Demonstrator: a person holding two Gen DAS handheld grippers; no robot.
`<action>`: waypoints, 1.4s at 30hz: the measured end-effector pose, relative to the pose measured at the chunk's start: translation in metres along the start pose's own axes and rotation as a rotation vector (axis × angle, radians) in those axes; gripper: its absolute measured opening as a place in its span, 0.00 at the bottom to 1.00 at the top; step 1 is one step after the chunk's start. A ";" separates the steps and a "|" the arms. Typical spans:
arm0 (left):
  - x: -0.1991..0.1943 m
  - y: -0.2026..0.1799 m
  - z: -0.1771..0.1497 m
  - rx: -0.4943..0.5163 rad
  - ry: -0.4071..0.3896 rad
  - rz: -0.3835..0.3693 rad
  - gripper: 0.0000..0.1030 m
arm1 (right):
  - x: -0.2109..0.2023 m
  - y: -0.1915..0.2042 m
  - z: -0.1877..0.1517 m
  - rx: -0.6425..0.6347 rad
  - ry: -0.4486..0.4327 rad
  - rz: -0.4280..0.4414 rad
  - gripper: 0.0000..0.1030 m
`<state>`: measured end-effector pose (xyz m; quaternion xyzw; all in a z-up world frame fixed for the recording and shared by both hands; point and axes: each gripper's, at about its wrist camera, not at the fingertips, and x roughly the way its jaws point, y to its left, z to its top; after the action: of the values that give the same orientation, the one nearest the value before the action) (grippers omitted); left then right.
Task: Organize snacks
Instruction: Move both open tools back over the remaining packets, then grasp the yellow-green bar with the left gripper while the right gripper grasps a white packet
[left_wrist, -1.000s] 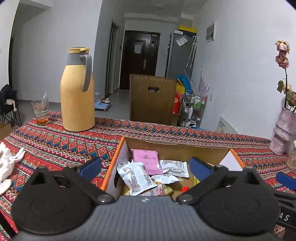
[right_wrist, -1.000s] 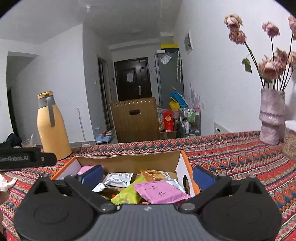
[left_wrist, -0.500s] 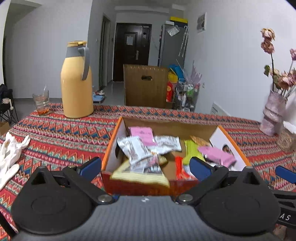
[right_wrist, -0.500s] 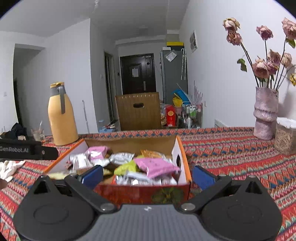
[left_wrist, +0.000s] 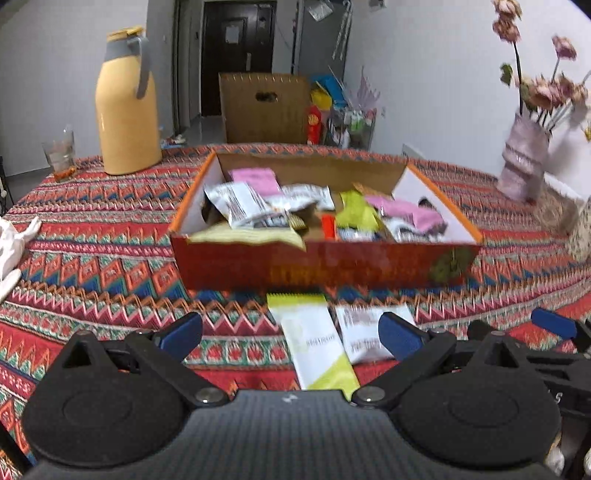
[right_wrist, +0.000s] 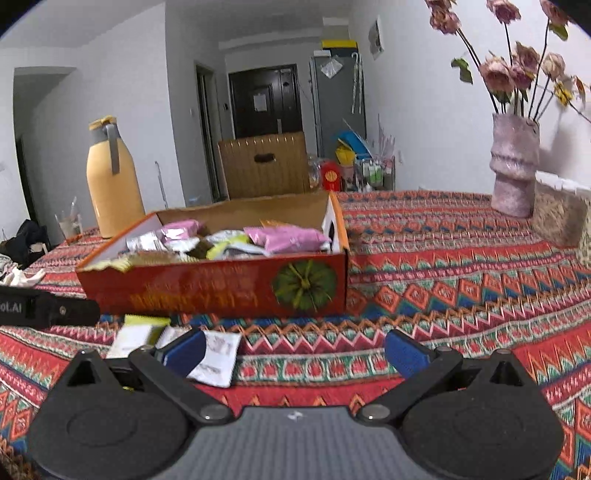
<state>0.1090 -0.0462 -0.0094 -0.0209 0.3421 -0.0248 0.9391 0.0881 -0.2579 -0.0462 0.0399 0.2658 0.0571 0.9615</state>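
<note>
A red cardboard box with orange rims stands on the patterned tablecloth, holding several snack packets, pink, white and green. Two loose packets lie on the cloth in front of it: a white-and-green one and a white one. My left gripper is open, low over the cloth, with both packets between its blue fingers. My right gripper is open too, to the right of the packets, its left finger over the white one. Neither holds anything.
A yellow thermos and a glass stand at the back left. A pink vase with dried flowers and a woven basket sit at the right. White gloves lie at the left edge.
Both grippers have pulled back from over the box and dropped lower. The box's front wall and the two loose packets in front of it have come into view.
</note>
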 end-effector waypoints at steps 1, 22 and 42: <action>0.003 -0.003 -0.003 0.007 0.014 0.002 1.00 | 0.000 -0.001 -0.002 0.003 0.005 -0.001 1.00; 0.057 -0.017 -0.022 0.012 0.195 0.069 0.79 | 0.019 -0.013 -0.017 0.049 0.064 0.000 1.00; 0.034 0.005 -0.020 0.016 0.128 0.019 0.37 | 0.020 -0.009 -0.014 0.026 0.071 -0.046 1.00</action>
<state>0.1223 -0.0433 -0.0463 -0.0086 0.4016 -0.0200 0.9156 0.0986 -0.2633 -0.0697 0.0444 0.3012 0.0327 0.9520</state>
